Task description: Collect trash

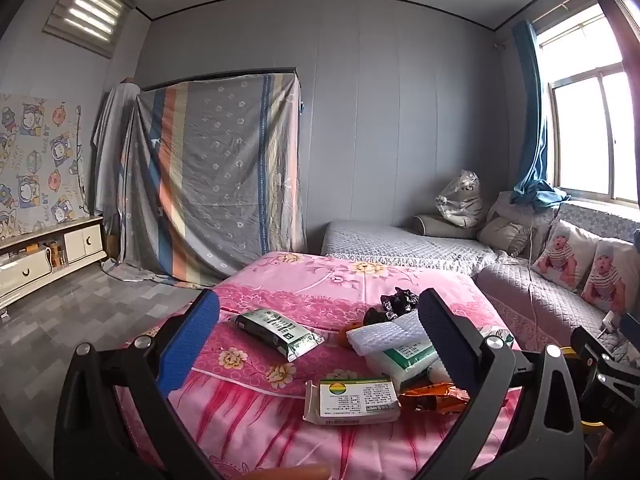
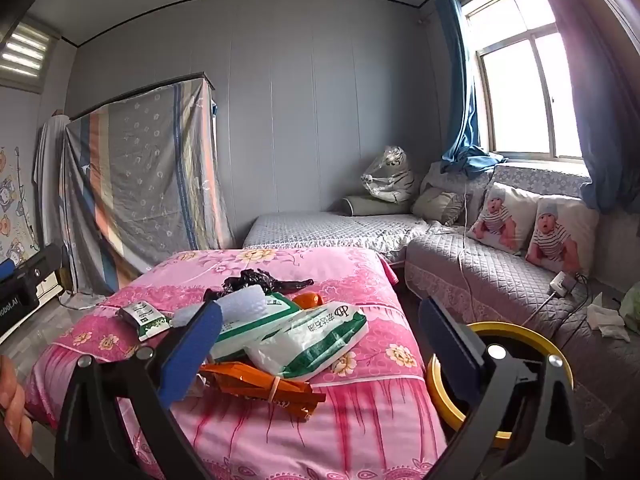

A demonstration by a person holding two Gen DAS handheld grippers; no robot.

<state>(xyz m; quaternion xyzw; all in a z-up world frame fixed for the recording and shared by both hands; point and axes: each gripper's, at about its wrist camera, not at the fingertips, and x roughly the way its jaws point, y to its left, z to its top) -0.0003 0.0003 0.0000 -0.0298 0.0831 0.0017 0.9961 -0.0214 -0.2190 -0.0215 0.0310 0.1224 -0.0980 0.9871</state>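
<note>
Trash lies on a table under a pink floral cloth point(image 1: 320, 280). In the left wrist view I see a small white box point(image 1: 352, 400), a green-white packet point(image 1: 280, 332), a white-green plastic bag point(image 1: 404, 354), an orange wrapper point(image 1: 432, 396) and a black plastic bag point(image 1: 400, 300). My left gripper point(image 1: 316, 344) is open and empty above the pile. In the right wrist view, my right gripper point(image 2: 320, 344) is open and empty over the white-green bag point(image 2: 316, 340) and orange wrapper point(image 2: 260, 384). A yellow-rimmed bin point(image 2: 440, 376) stands right of the table.
A grey quilted sofa point(image 2: 480, 276) with baby-print cushions point(image 2: 532, 228) runs along the right and back. A cloth-draped wardrobe point(image 1: 216, 176) stands at the back left. A low white cabinet point(image 1: 44, 256) lines the left wall. Tissues point(image 2: 608, 316) lie on the sofa.
</note>
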